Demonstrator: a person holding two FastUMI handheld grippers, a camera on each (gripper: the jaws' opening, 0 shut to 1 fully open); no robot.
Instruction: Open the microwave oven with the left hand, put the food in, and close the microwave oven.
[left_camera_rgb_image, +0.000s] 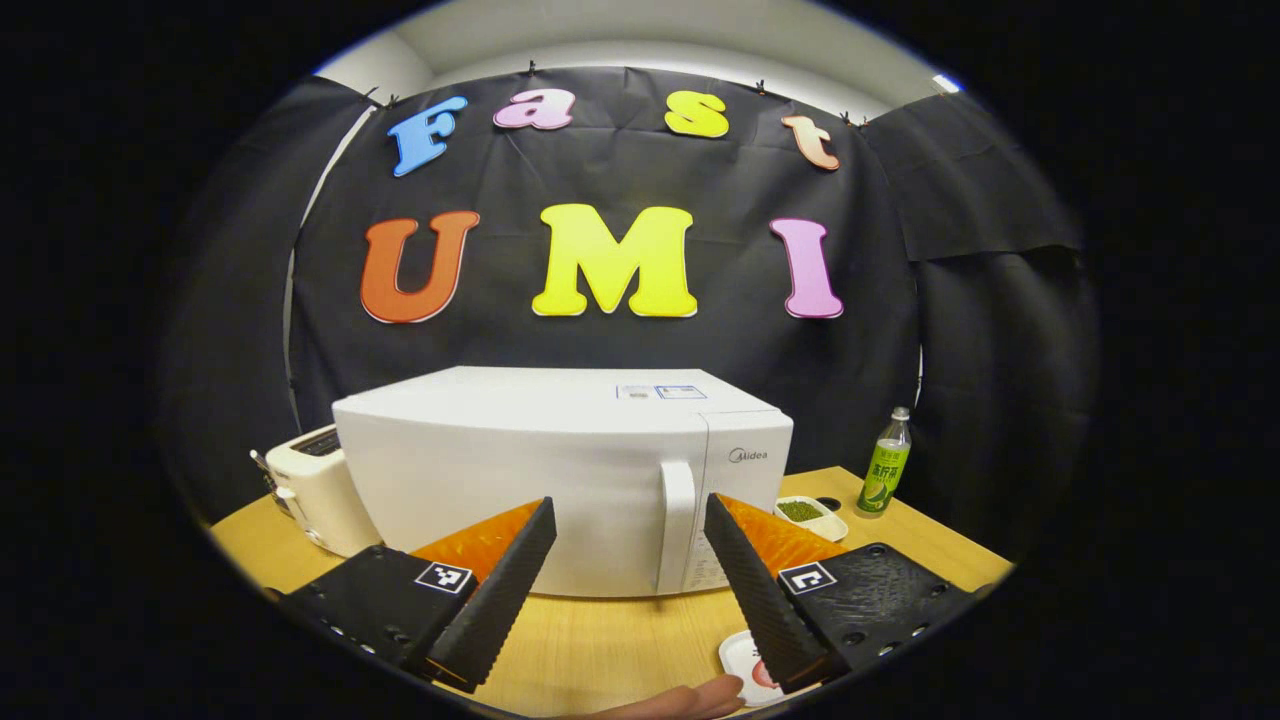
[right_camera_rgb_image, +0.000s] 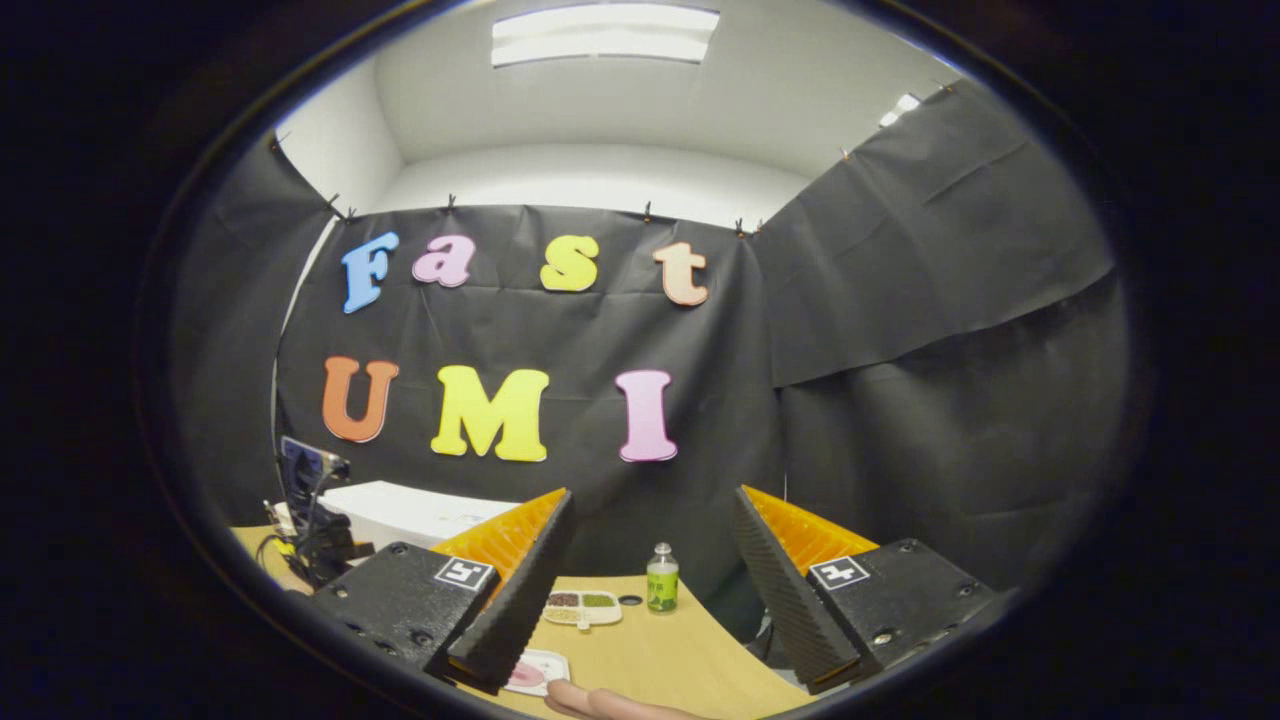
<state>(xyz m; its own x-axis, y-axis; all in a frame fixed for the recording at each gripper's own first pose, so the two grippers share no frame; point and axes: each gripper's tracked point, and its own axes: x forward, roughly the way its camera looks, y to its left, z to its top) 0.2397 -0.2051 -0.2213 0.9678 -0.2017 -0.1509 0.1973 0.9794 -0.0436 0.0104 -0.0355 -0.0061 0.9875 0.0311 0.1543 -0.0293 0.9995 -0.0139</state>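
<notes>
The boxy white microwave oven (left_camera_rgb_image: 560, 480) sits shut mid-worktop, its upright white door handle (left_camera_rgb_image: 676, 525) straight ahead of the left gripper (left_camera_rgb_image: 628, 575), whose jaws are spread and empty, while the right gripper (right_camera_rgb_image: 650, 590), likewise spread, hangs well off toward the worktop's right edge.
</notes>
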